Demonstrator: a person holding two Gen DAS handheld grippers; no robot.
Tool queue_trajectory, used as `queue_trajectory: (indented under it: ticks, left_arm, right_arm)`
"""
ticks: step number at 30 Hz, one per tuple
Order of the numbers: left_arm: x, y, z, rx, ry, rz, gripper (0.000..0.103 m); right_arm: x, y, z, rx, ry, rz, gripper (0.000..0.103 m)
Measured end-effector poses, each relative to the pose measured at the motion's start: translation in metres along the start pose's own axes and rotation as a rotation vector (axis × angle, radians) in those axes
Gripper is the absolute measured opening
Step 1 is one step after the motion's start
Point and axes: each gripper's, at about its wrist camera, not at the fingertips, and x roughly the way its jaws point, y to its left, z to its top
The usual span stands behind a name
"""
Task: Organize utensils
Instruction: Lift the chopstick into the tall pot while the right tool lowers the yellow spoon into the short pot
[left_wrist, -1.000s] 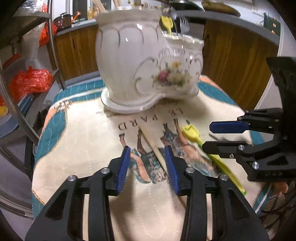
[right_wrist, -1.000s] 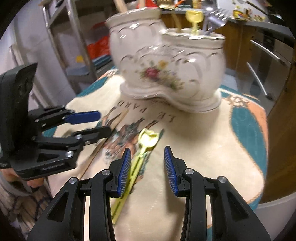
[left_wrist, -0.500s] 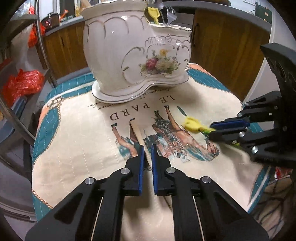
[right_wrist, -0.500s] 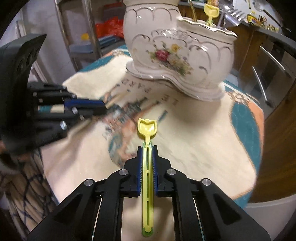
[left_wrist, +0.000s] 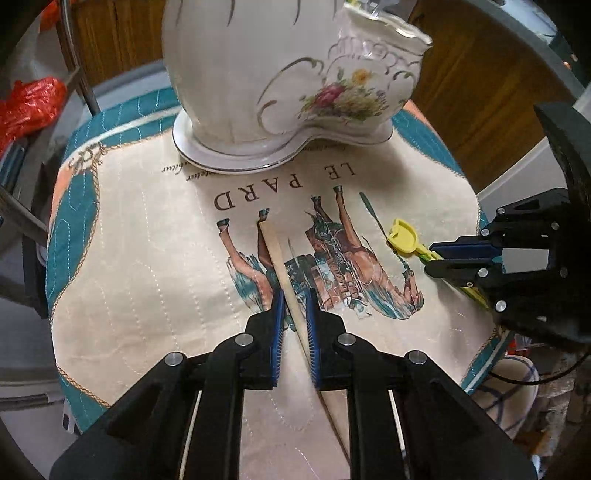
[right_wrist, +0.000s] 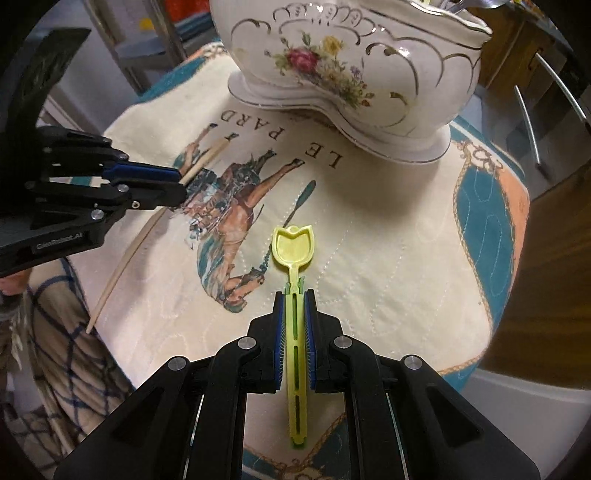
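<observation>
A white floral ceramic utensil holder (left_wrist: 280, 81) stands at the far side of the quilted mat (left_wrist: 140, 266); it also shows in the right wrist view (right_wrist: 354, 74), with utensil tips at its rim. My left gripper (left_wrist: 294, 317) is shut on a wooden chopstick (left_wrist: 275, 251), held just above the mat. My right gripper (right_wrist: 294, 314) is shut on a yellow-green plastic spoon (right_wrist: 293, 247), bowl pointing toward the holder. The spoon (left_wrist: 402, 236) and right gripper (left_wrist: 439, 258) show at the right of the left wrist view; the left gripper (right_wrist: 173, 184) and chopstick (right_wrist: 122, 258) show at left.
The mat covers a small round table with edges close on all sides. A metal rack with red bags (left_wrist: 26, 107) stands at the left. Wooden cabinets (left_wrist: 472, 85) lie behind. A plaid cloth (right_wrist: 55, 350) hangs by the near left edge.
Both grippers closed from open, the left on the chopstick and the right on the spoon. Both have since moved closer to the holder, with the utensils lifted slightly.
</observation>
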Motion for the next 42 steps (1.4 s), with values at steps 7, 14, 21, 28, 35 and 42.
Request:
queue_trajectory:
  ticks: [7,14,21,28,35,42]
  left_arm:
    - [0.004,-0.01,0.001,0.027,0.024,0.064,0.009]
    - [-0.014,-0.009,-0.028,-0.007,-0.128,0.005,0.005]
    - [-0.064,-0.014,-0.053,-0.014,-0.4,-0.1,0.005]
    - [-0.093,-0.02,-0.054,-0.018,-0.588,-0.136,0.005]
    - [-0.112,-0.012,-0.044,-0.018,-0.72,-0.115,0.005]
    - [-0.122,-0.011,-0.024,-0.016,-0.845,-0.085,0.005]
  right_arm:
    - [0.001,0.003,0.002,0.029,0.009,-0.034,0.01]
    - [-0.013,0.005,-0.011,0.068,-0.139,0.0,0.01]
    - [-0.059,0.0,-0.038,0.104,-0.411,0.084,0.01]
    - [-0.091,-0.014,-0.046,0.16,-0.597,0.185,0.01]
    - [-0.103,-0.027,-0.042,0.185,-0.698,0.198,0.01]
    - [-0.106,-0.047,-0.028,0.23,-0.843,0.211,0.01]
